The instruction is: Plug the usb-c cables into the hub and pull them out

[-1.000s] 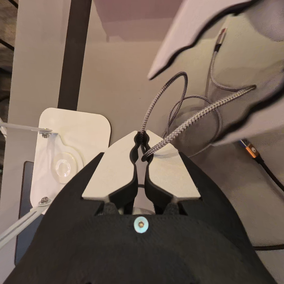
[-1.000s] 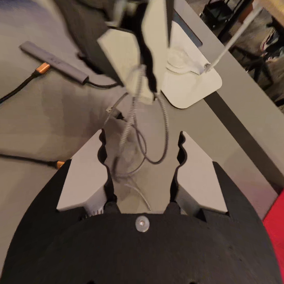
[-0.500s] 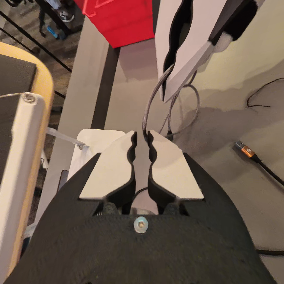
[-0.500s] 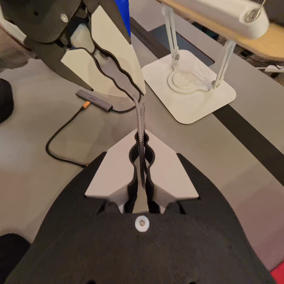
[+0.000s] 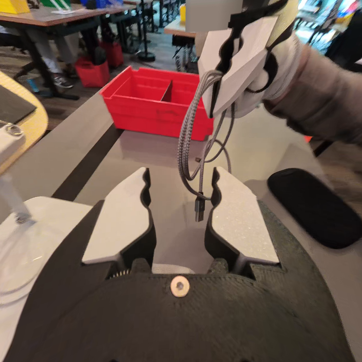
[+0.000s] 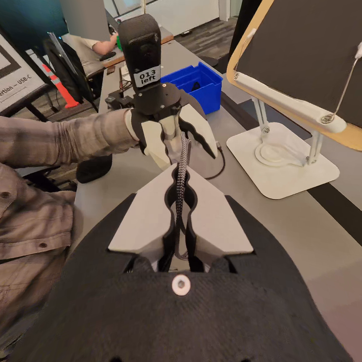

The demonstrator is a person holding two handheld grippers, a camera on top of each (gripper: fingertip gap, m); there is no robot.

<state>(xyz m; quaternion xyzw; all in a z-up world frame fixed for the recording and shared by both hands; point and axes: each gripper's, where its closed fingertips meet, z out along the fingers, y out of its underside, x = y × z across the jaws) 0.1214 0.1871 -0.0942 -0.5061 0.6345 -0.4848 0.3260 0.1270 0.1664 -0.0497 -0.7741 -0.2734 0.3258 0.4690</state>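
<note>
A grey braided cable (image 5: 185, 137) hangs in loops from my right gripper (image 5: 213, 82), which is shut on it high above the table. Its metal plug (image 5: 199, 210) dangles between the fingers of my left gripper (image 5: 180, 174), which is open and touches nothing. In the right wrist view the cable (image 6: 181, 188) runs through the closed jaws of my right gripper (image 6: 180, 169). My left gripper (image 6: 183, 153) is open just beyond it. A thin black cable (image 6: 222, 164) lies on the table behind; the hub is mostly hidden by the left gripper.
A red divided bin (image 5: 154, 105) stands at the table's far end. A black pad (image 5: 313, 207) lies to the right. A white stand base (image 6: 284, 160) holds a tilted board (image 6: 303, 58). A blue bin (image 6: 195, 86) stands behind. A sleeved arm (image 6: 58, 137) reaches in from the left. The left gripper's tips are roughly 5 cm from the right gripper's.
My left gripper has opened and let go of the braided cable. My right gripper has stayed shut on the cable and lifted it. Both views have tilted up off the table.
</note>
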